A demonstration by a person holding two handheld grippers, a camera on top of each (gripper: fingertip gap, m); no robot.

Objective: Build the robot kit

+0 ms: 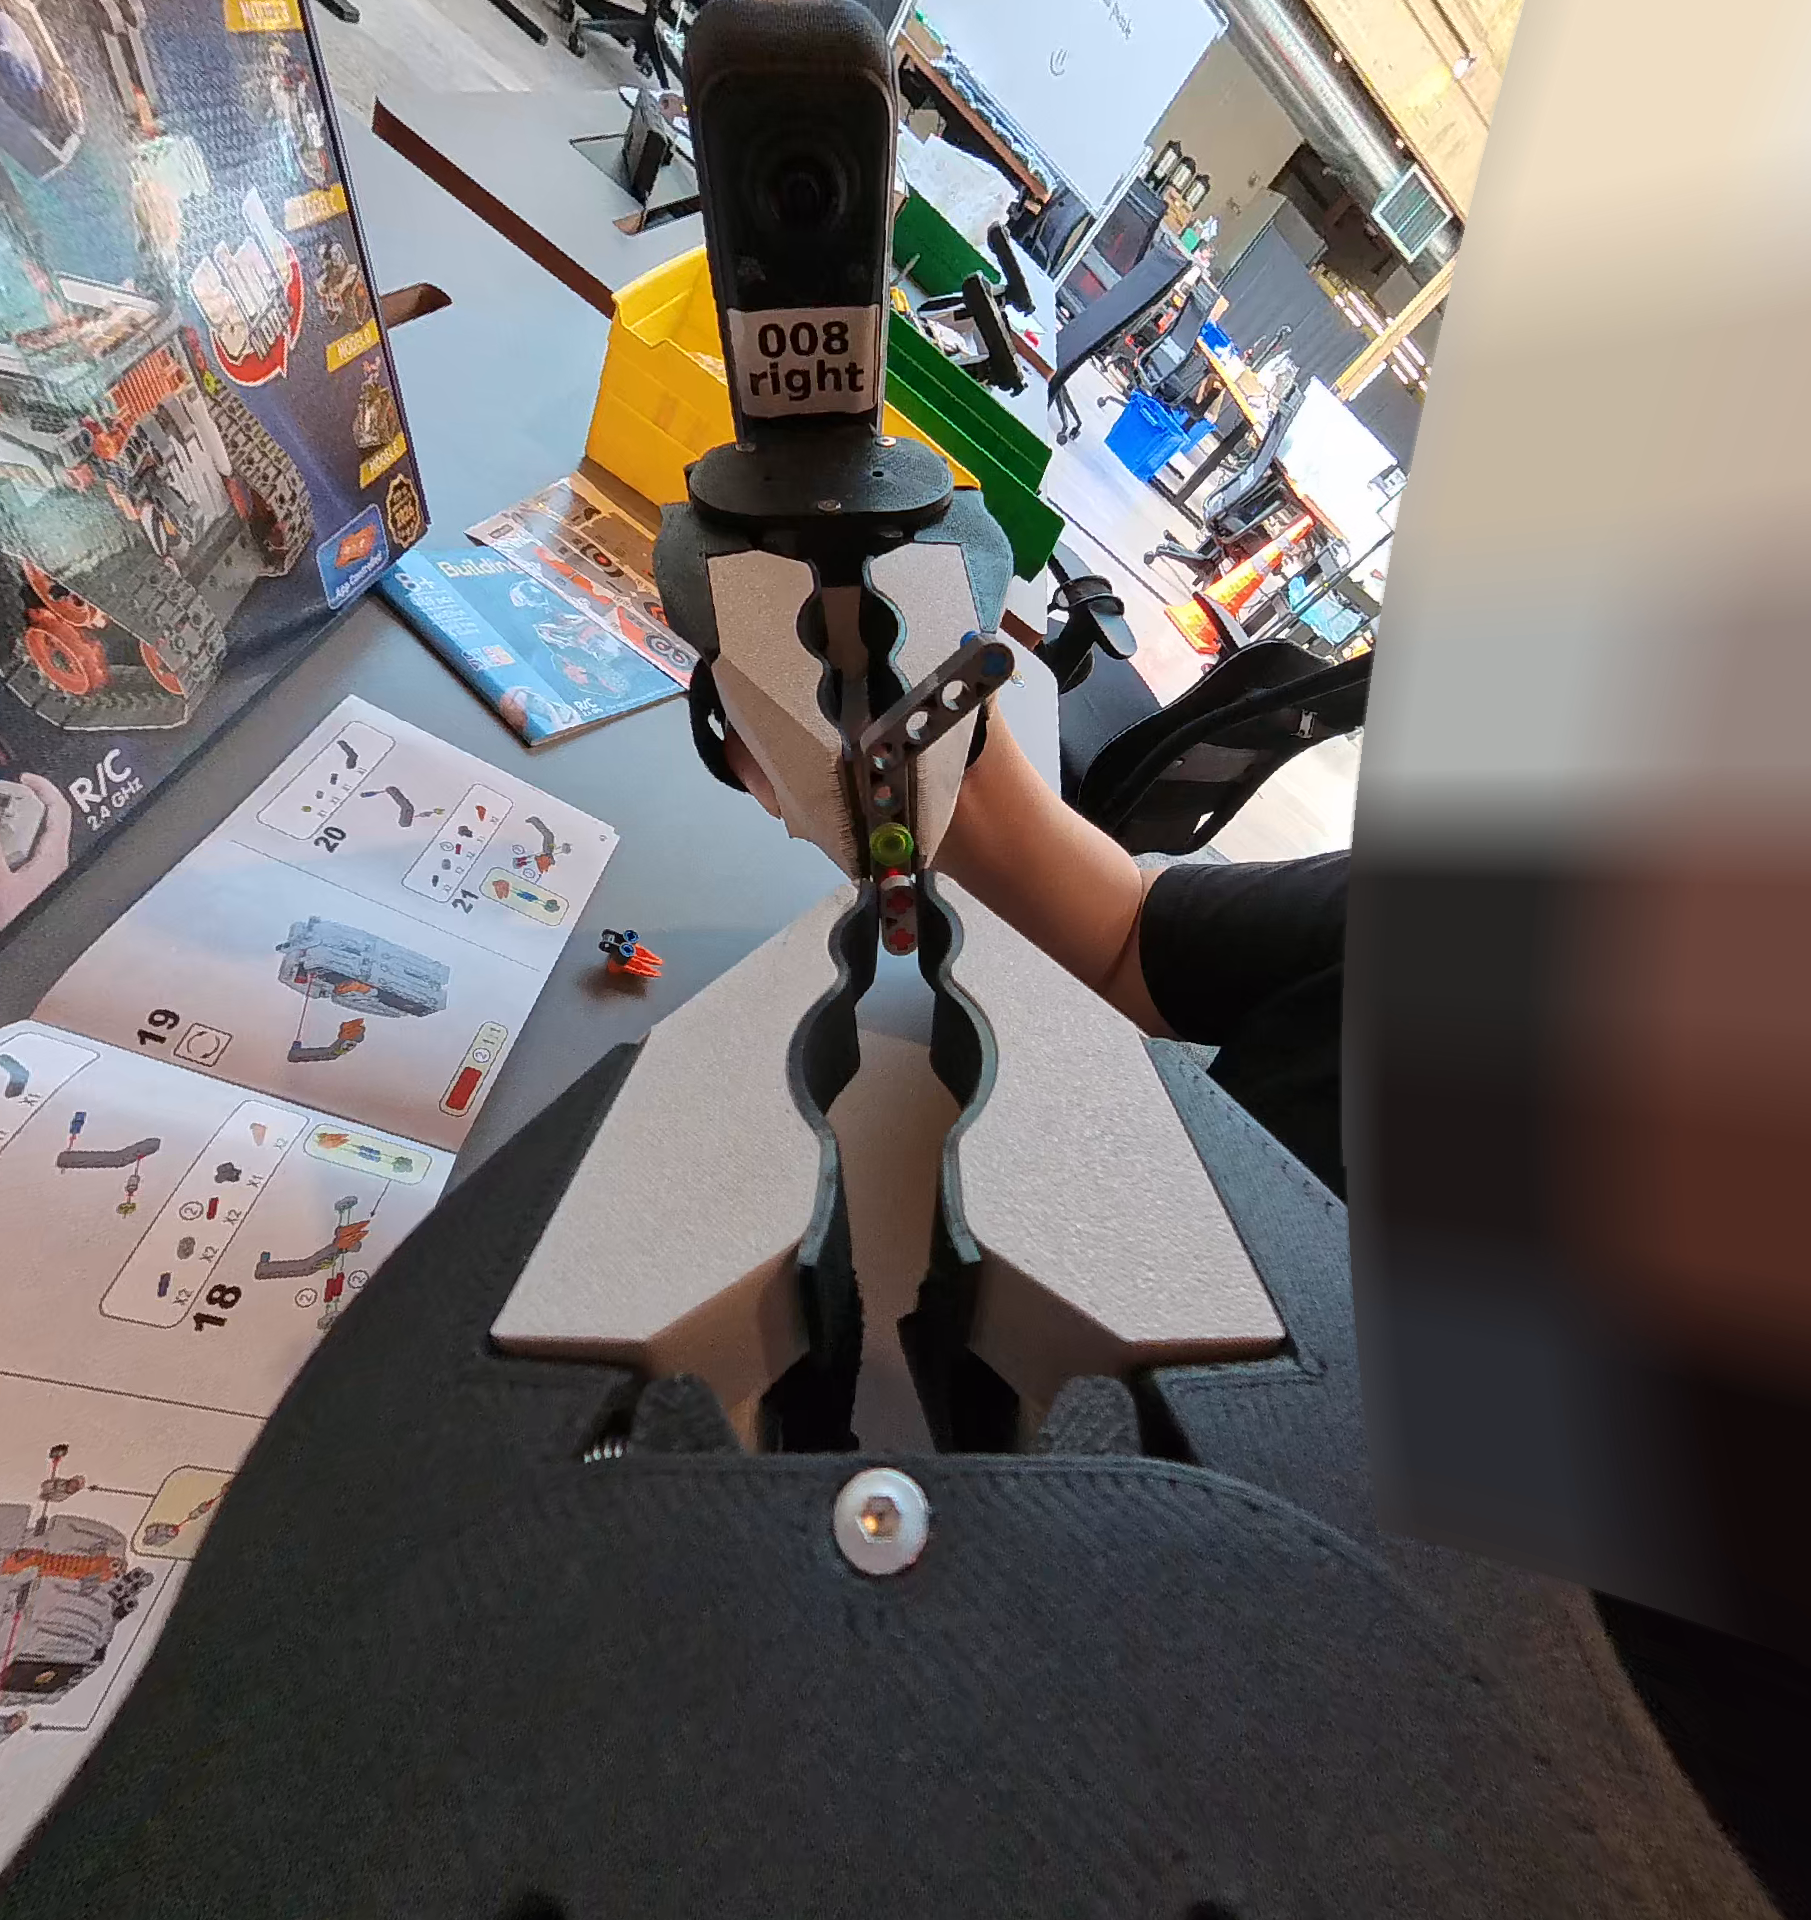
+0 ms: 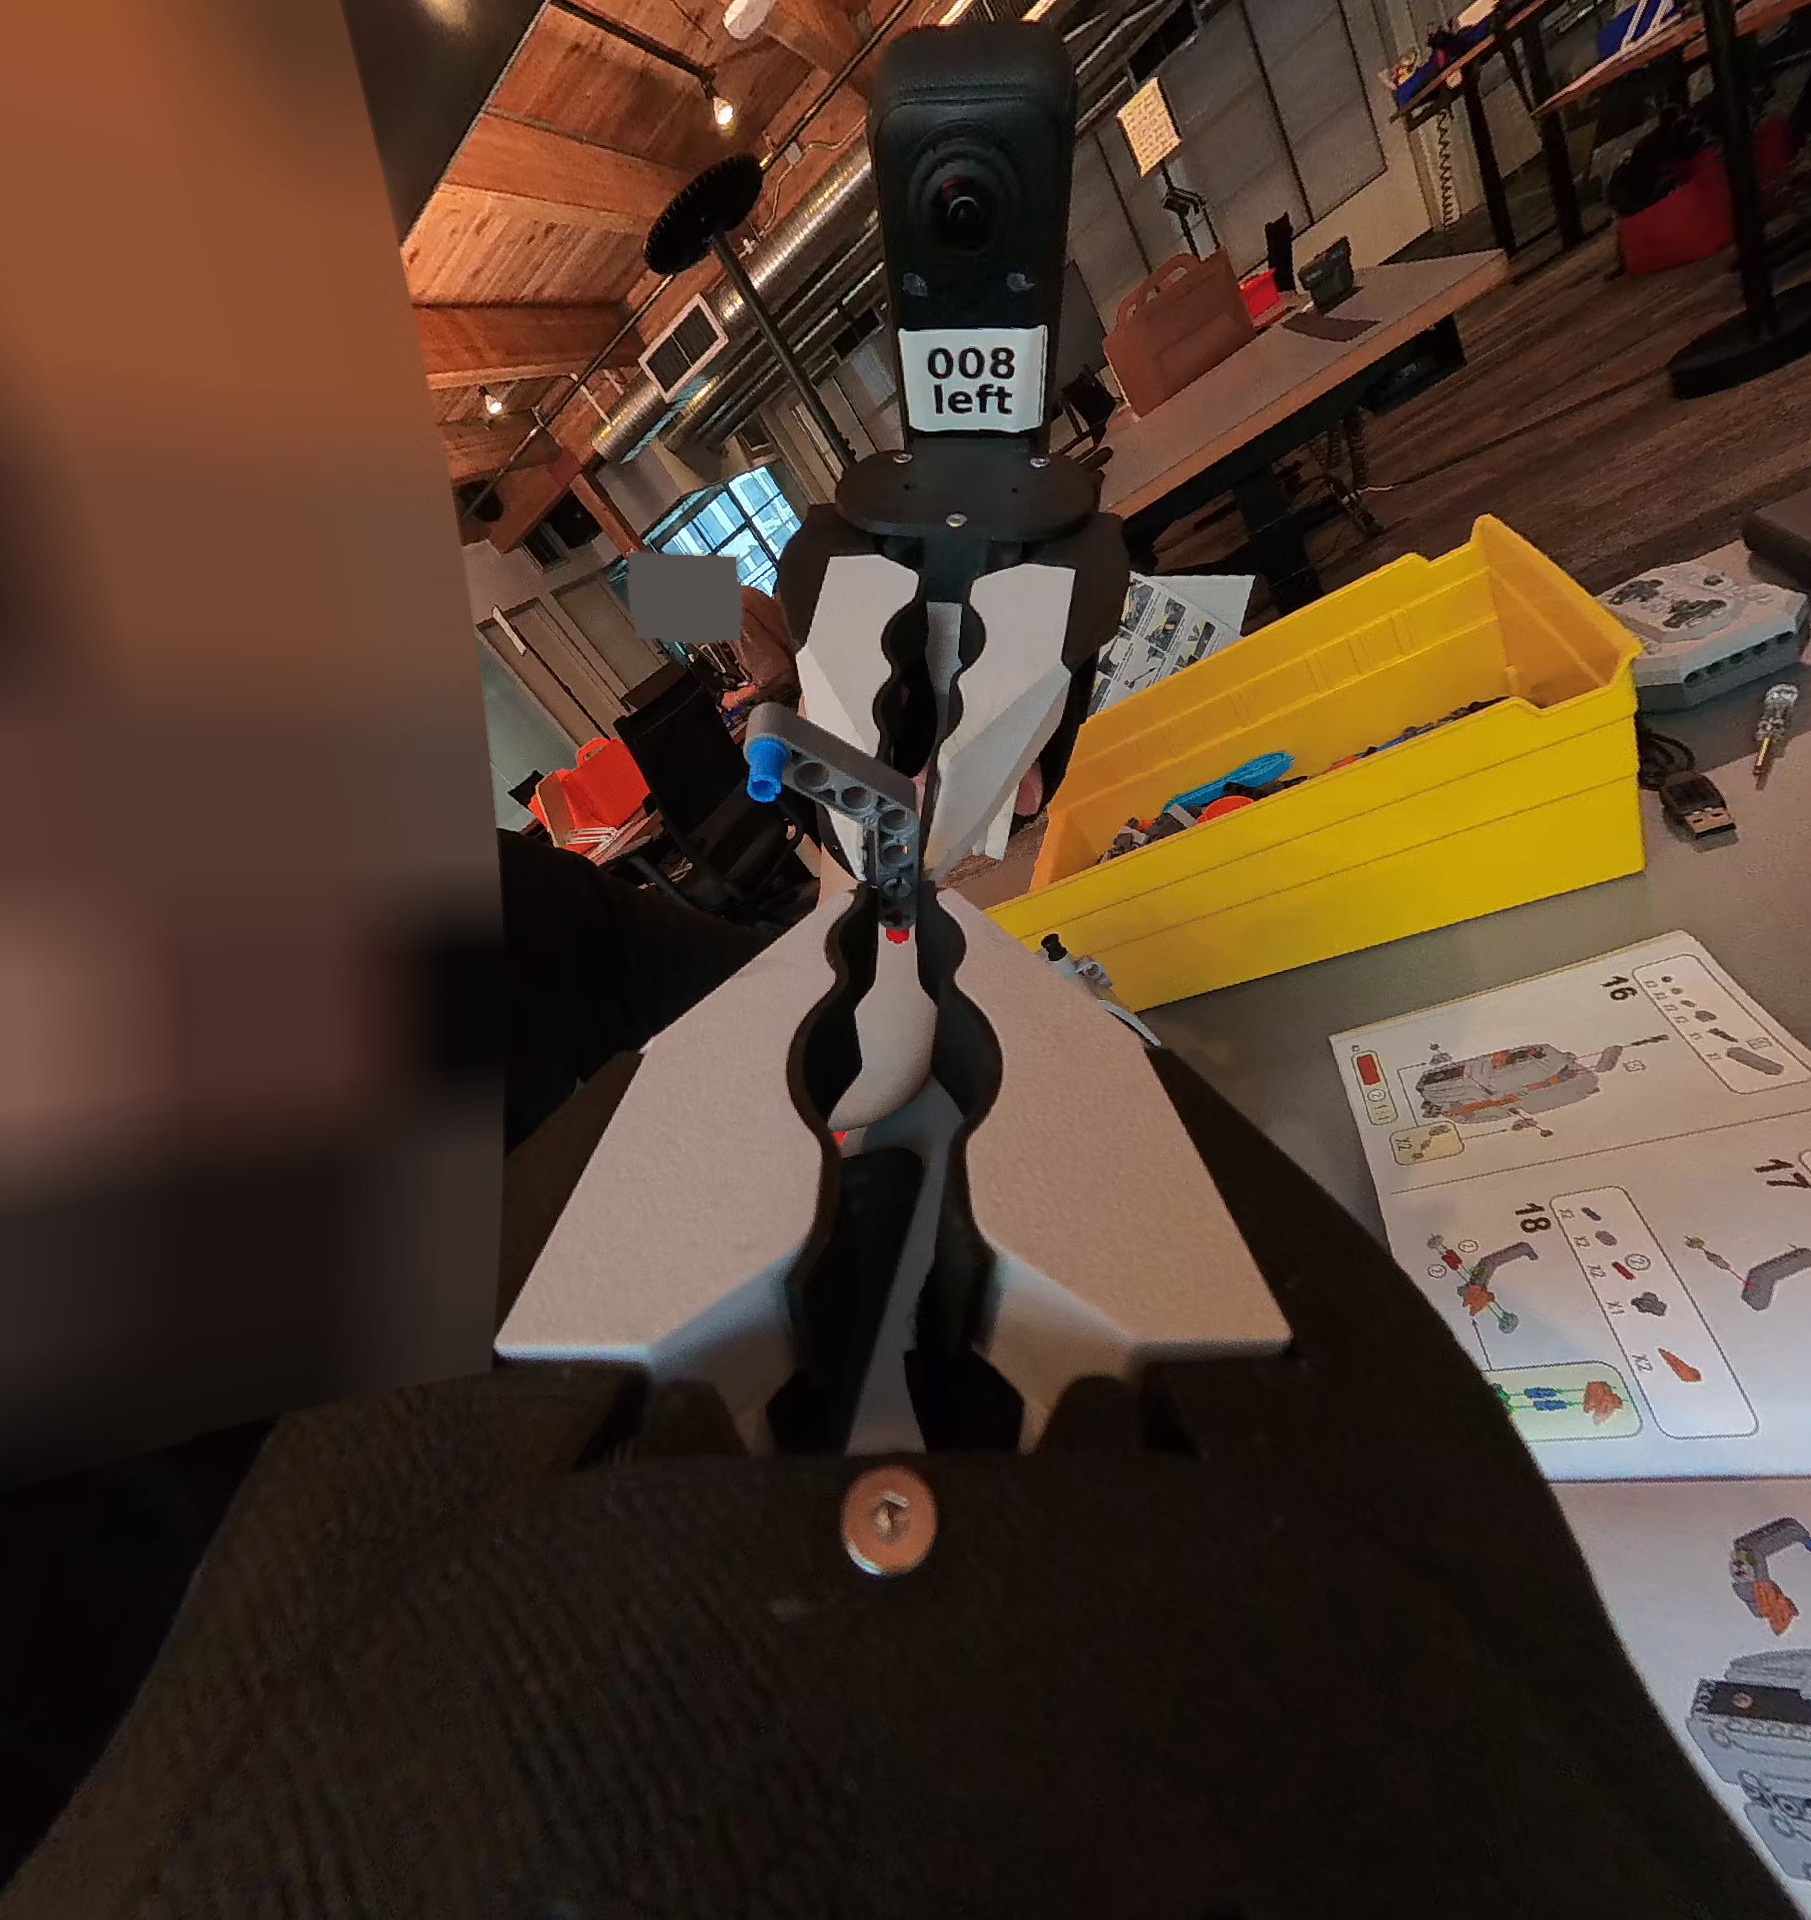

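A: Grey bent beam (image 2: 847,792) w/ holes, held up in the air btwn the two tools, above the table (image 1: 693,883). Blue pin (image 2: 764,775) sticks out of its far end.

B: Who's got it?

A: Right gripper (image 2: 896,909), by the look of it. Jaws pinched together on the beam's lower leg. Lime-green pin (image 1: 890,840) sits in that leg, red bit just under it.

B: And the other?

A: Left gripper (image 1: 885,899) meets it tip to tip, head-on. Jaws nearly together, nipping a small pale connector (image 1: 897,920) w/ red cross holes at the beam's bottom end. Connector and beam look joined, but the exact fit is too small to tell.

B: Around them?

A: Instruction sheets (image 1: 309,935) flat on the table, to the left gripper's left. Small orange, blue and black piece (image 1: 631,954) lies alone just beside them. Big toy box (image 1: 132,416) stands upright further back, blue booklet (image 1: 527,644) at its foot.

B: Parts?

A: Yellow bin (image 2: 1348,831) on the table behind the grippers, loose pieces inside. Green bin (image 1: 974,416) right behind it. Grey hub block (image 2: 1701,634), small screwdriver (image 2: 1768,722) and a USB plug (image 2: 1701,816) near the yellow bin's end. Bare forearm (image 1: 1046,852) shows behind the right gripper.
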